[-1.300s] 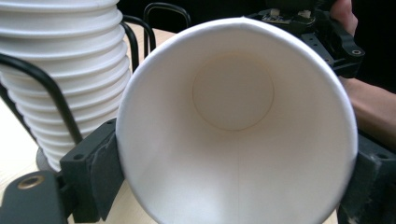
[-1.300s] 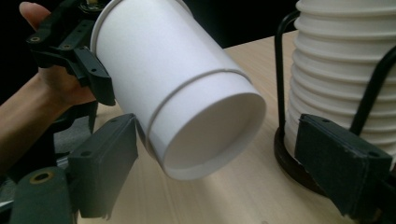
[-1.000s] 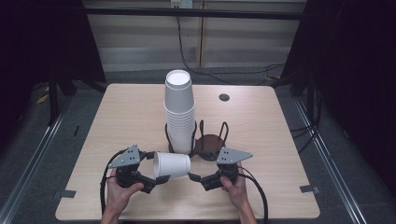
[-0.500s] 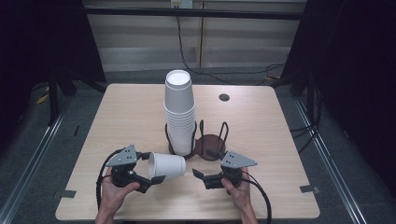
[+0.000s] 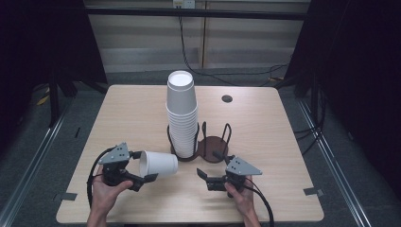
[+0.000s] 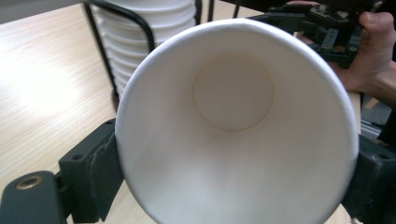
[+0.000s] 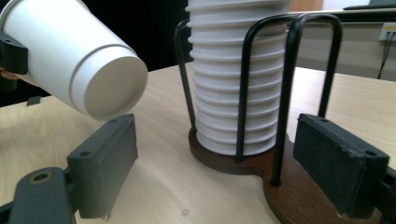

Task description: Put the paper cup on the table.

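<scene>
Step in hand: a single paper cup [image 5: 158,163] was held on its side in the left tongs [image 5: 142,166], just to the left of the cup rack [image 5: 201,150] and apart from the cup stack [image 5: 182,113]; judged, this was the carry stage after separation from the stack.
Cup location: clear of the desk [image 5: 283,137] surface, base toward the rack, rim toward the left hand [image 5: 106,191]; in the left gripper view the open mouth [image 6: 233,121] faced the camera.
Left tongs state: partly closed, the pads pressing the cup wall near the rim on both sides.
Right tongs [image 5: 204,177] state: jaws spread wide, nothing between them; in the right gripper view the rack wires and stack stood ahead of the jaws.
Right hand [image 5: 239,196] pose: low at the near side of the rack, tongs level and aimed left toward the cup base.
Left hand pose: tongs level, aimed right toward the rack.
Next move, judged: turn the cup upright and set it in the rack's empty ring [image 5: 213,144], or on the desk; the light grip calls for care against crushing the wall.
</scene>
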